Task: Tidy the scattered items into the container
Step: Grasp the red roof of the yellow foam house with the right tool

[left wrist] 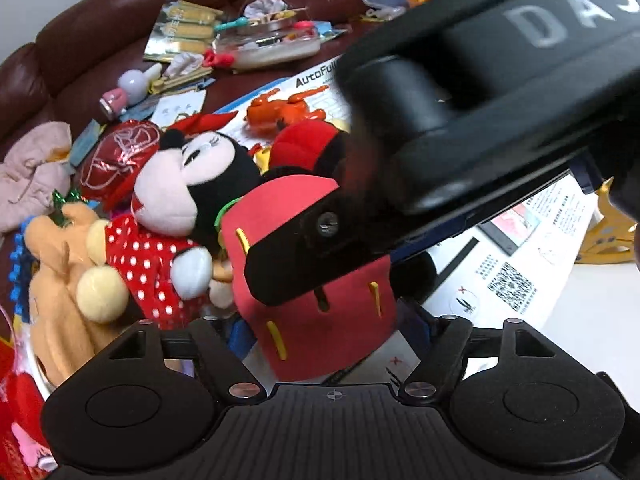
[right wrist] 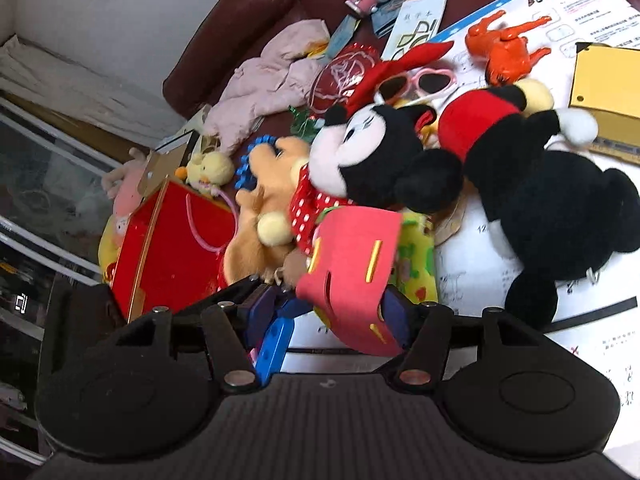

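Red foam piece point(left wrist: 320, 320), slotted with yellow strips, sits off the sofa point(left wrist: 120, 12) and above the heap of soft toys, right in front of the left gripper point(left wrist: 324, 328). In the left wrist view its two side edges reach the left gripper's fingers, which are mostly hidden behind it. They seem to be pressed on it at medium width, which would explain why it hangs tilted rather than lying among the toys. The right gripper point(left wrist: 304, 264) comes in from the upper right, one black finger laid across the upper face of the foam, probably steadying it during a pass between hands. Beyond it lie the polka-dot mouse doll point(left wrist: 188, 184) and a tan plush point(left wrist: 68, 264), still loose on the sofa.

In the right wrist view the same foam piece point(right wrist: 352, 276) stands between the right gripper's point(right wrist: 328, 308) fingers. The finger on the picture's right is against its edge. On the other side a gap shows, so these fingers stand fairly wide and do not clamp it. A red gift bag point(right wrist: 176, 248) with a pink handle stands just left of the toy heap. I take it for the container, and the foam is near it but not yet inside. The black mouse doll point(right wrist: 540, 200) lies on printed sheets point(right wrist: 580, 320), well apart from the bag.
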Available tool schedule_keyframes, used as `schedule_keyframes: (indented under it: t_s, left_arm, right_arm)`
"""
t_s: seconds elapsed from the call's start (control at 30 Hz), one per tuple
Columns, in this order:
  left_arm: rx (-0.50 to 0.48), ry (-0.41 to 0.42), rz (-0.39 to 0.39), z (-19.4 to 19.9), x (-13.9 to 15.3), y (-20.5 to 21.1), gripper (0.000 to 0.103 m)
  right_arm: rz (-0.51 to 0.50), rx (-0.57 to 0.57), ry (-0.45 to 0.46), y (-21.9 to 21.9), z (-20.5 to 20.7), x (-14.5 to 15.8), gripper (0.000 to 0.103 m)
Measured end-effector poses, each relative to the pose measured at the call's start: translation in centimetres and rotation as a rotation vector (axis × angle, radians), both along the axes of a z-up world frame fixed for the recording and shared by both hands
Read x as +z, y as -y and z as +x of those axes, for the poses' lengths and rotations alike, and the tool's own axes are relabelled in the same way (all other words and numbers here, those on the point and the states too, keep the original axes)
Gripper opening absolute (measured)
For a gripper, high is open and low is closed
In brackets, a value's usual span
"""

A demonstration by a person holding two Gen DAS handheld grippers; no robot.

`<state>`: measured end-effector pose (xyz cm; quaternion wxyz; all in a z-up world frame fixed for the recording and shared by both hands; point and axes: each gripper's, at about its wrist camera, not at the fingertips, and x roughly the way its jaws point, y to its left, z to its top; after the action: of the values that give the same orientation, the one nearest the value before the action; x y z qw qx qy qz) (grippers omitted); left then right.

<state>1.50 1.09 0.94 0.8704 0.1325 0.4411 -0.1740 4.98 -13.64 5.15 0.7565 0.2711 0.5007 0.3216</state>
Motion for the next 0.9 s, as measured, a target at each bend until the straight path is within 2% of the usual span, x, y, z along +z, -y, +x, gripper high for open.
schedule_keyframes:
  t_s: [0.07, 0.23, 0.3, 0.43, 0.53, 0.73, 0.83, 0.9]
  left_arm:
    - [0.003, -0.022, -0.038, -0.4, 0.2, -0.8, 0.067]
    - [-0.006, -0.061, -0.121, -1.4, 0.4, -2.5, 0.065]
    - [0.007, -0.069, -0.116, -1.3, 0.1, -2.9, 0.065]
    - [0.056, -0.123, -0.098, -0.4, -1.5, -3.3, 0.063]
    - [0.075, -0.150, -0.092, -0.1, -2.3, -3.6, 0.065]
    - [0.044, -0.154, -0.094, 0.1, -2.9, -3.6, 0.066]
    - [0.053, -0.162, -0.093, 0.3, -3.2, -3.6, 0.069]
    - [0.071, -0.166, -0.077, 0.6, -3.5, -3.7, 0.085]
  right_arm:
    - [0.008, 0.009, -0.010, -0.1, -0.5, 0.1, 0.067]
    - [0.018, 0.011, -0.017, 0.1, -1.0, 0.3, 0.065]
    - [-0.017, -0.007, -0.008, 0.1, -1.1, 0.2, 0.065]
    - [-0.081, -0.020, -0.015, -0.2, -0.9, -0.7, 0.057]
    - [-0.082, -0.016, -0.046, -0.5, -0.7, -1.4, 0.058]
    - [-0.188, -0.016, -0.028, -2.3, 0.7, -2.0, 0.059]
    - [-0.211, -0.010, -0.050, -2.8, 1.5, -3.1, 0.059]
    - [-0.187, -0.013, -0.065, -2.7, 1.7, -3.5, 0.060]
